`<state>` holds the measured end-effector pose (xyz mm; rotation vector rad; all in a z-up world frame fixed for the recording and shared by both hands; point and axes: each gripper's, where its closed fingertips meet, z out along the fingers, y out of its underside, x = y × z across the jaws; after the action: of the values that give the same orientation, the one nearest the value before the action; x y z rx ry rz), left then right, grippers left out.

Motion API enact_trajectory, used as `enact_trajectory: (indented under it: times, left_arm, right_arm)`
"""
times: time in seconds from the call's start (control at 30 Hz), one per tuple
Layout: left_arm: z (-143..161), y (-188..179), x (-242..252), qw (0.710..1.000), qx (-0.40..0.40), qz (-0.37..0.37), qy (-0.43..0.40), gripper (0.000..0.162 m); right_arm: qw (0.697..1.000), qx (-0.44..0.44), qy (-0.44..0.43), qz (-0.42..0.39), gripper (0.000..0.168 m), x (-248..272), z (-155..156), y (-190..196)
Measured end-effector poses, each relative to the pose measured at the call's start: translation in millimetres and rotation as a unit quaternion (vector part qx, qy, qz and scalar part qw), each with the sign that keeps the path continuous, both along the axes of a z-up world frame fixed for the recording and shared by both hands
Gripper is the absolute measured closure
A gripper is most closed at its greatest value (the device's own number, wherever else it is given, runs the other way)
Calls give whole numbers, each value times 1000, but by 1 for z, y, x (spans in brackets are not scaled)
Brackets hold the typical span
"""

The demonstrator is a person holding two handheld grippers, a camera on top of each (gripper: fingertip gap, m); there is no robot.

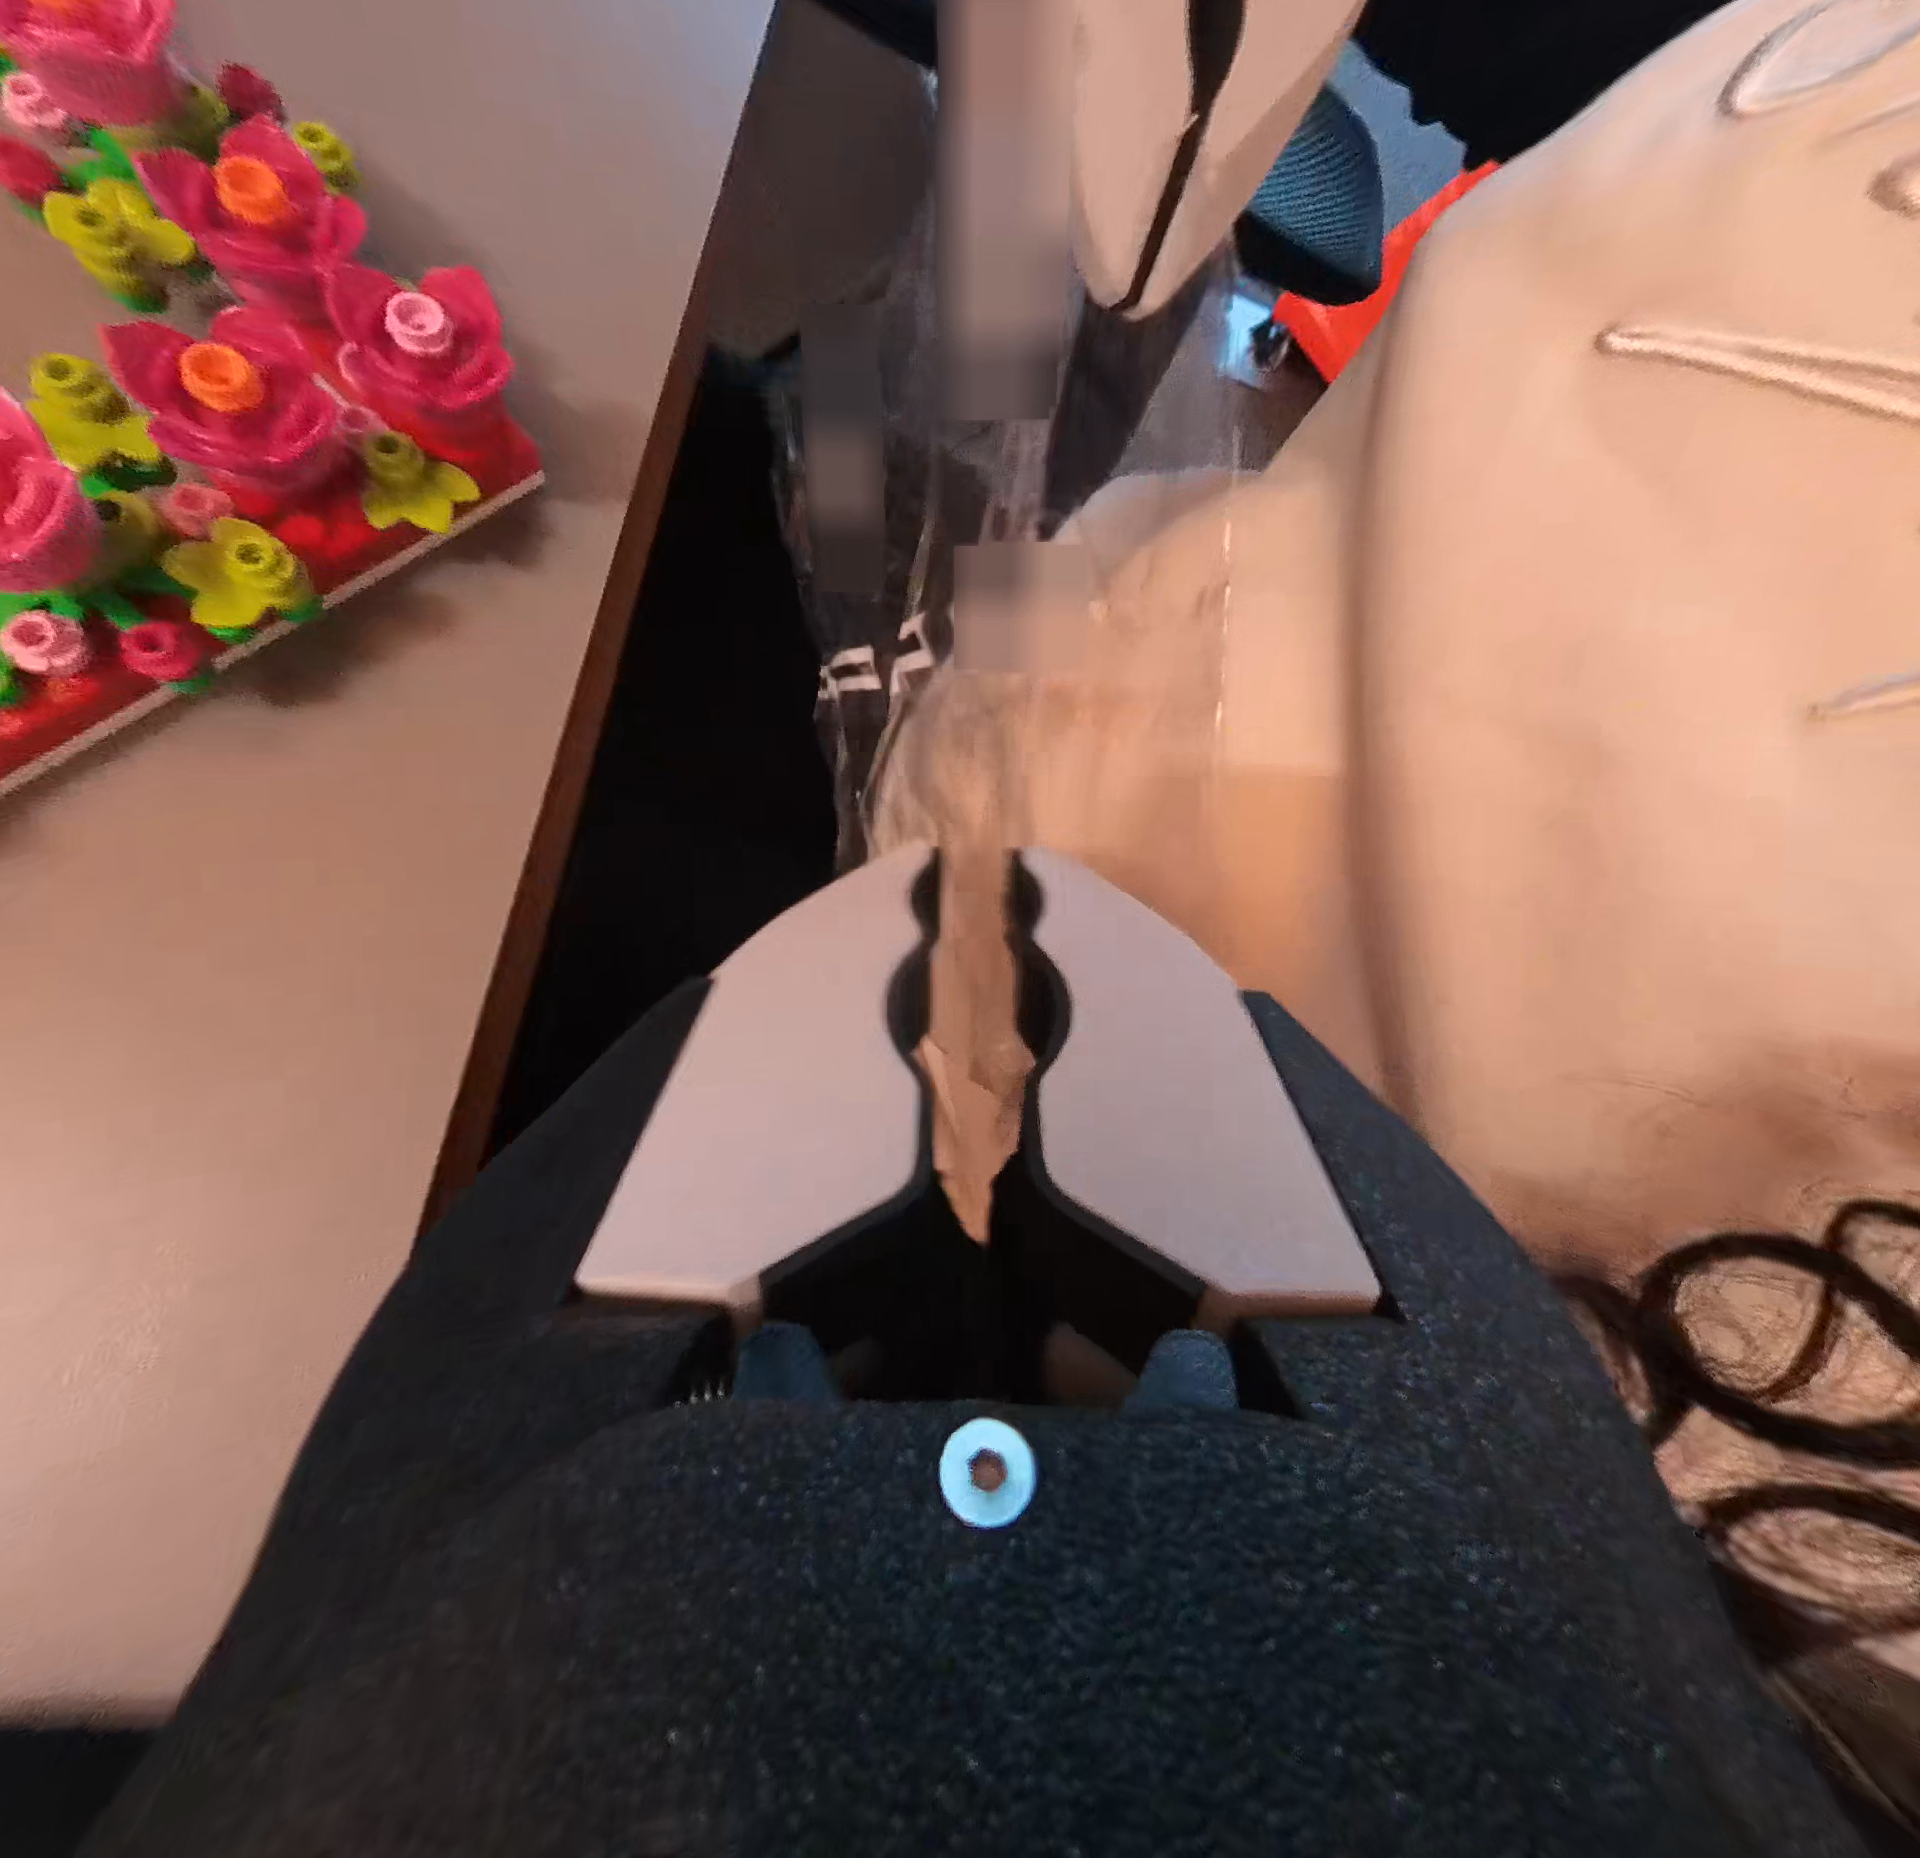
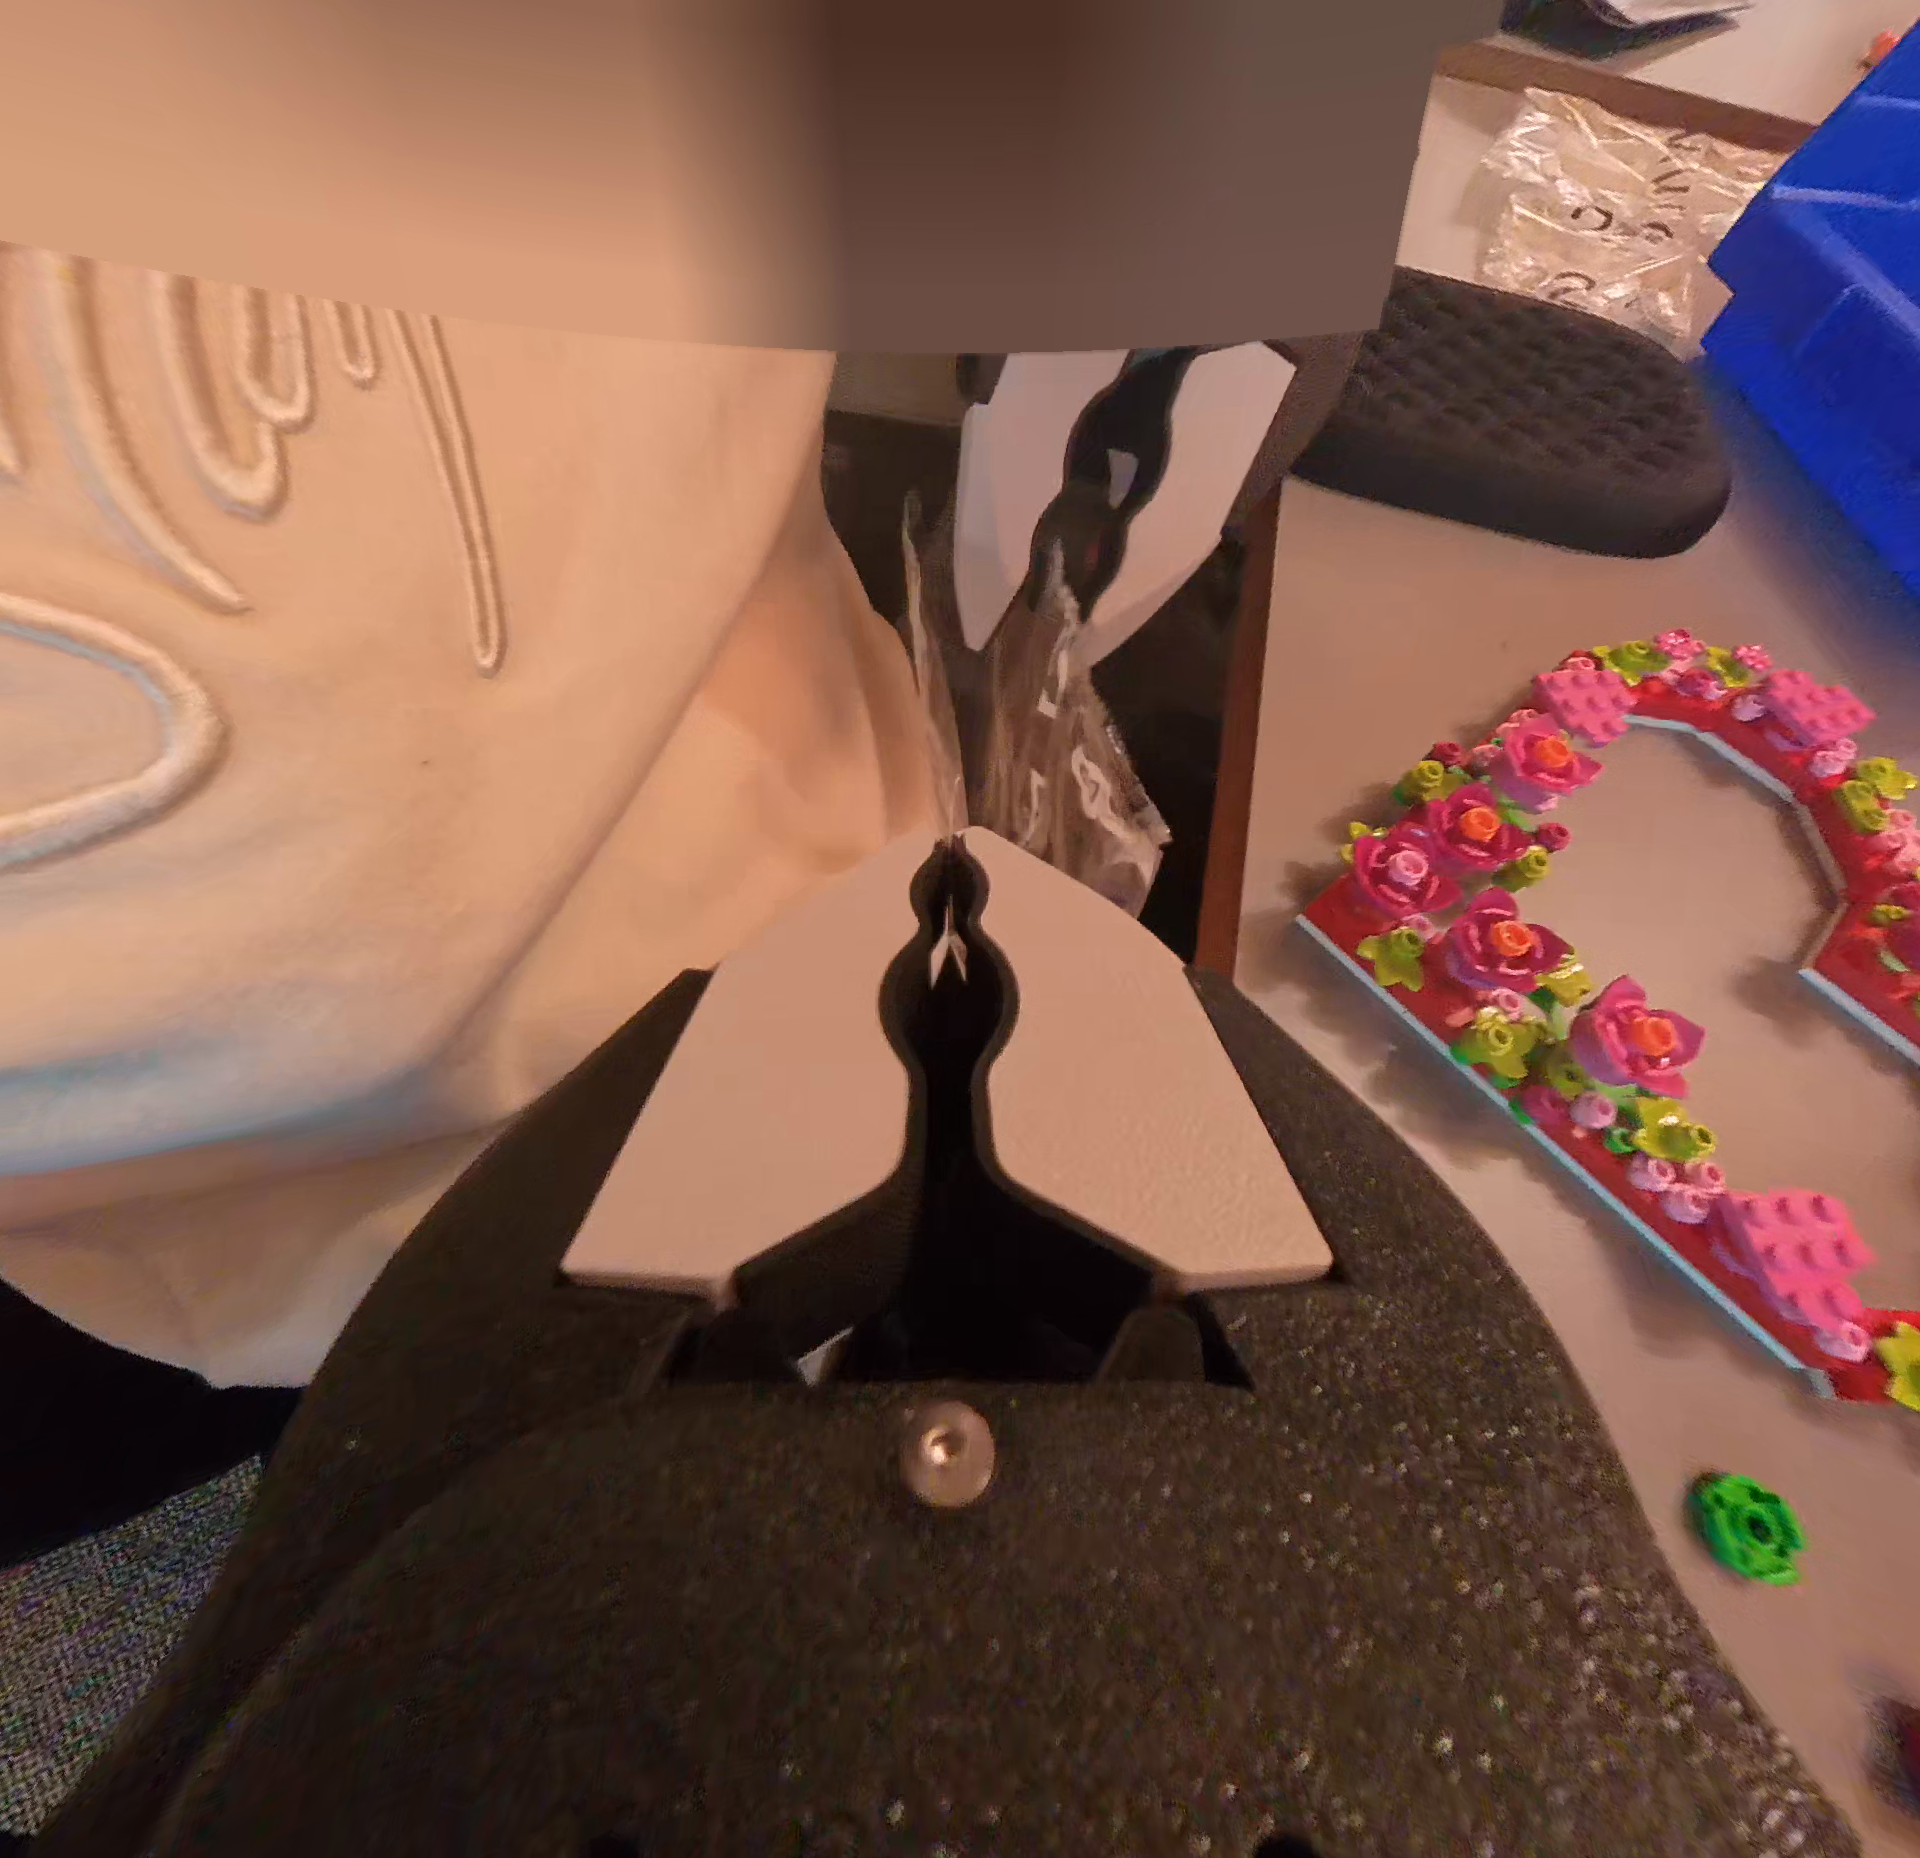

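A small clear plastic bag [image 1: 914,686] with dark print hangs in the air between my two grippers, off the table's edge and in front of a person's cream sweatshirt [image 1: 1558,665]. My left gripper [image 1: 971,863] is shut on one end of the bag, which is crumpled between its pads. My right gripper [image 1: 1132,296] shows farther off in the same view, pinching the other end. In the right wrist view my right gripper [image 2: 951,850] is shut on a thin edge of the bag [image 2: 1039,759], and my left gripper [image 2: 1003,629] grips it from beyond.
A red heart-shaped brick frame with pink, yellow and green flowers [image 2: 1538,987] lies on the grey table [image 2: 1403,1237], also in the left wrist view [image 1: 239,374]. A loose green round piece [image 2: 1751,1528], a blue bin [image 2: 1839,333], more clear bags [image 2: 1600,208] and a black chair seat [image 2: 1507,426] are nearby. From either gripper's tips it is about 20 centimetres to the loose green round piece [image 2: 1751,1528].
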<state>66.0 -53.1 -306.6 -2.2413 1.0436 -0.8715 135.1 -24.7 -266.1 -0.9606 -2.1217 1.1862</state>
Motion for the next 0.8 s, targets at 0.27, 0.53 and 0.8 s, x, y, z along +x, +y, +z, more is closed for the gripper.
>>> enact_trajectory:
  times: [0.27,0.53,0.8]
  left_arm:
    - [25,27,-11,998,31,43,-33,162]
    - [10,23,-11,995,-84,35,-38,162]
    - [6,15,13,995,-88,23,-42,162]
  right_arm:
    - [999,-16,-35,32,168,16,-20,-8]
    - [997,-14,-70,21,150,14,-21,2]
    - [975,56,-58,-205,143,24,25,95]
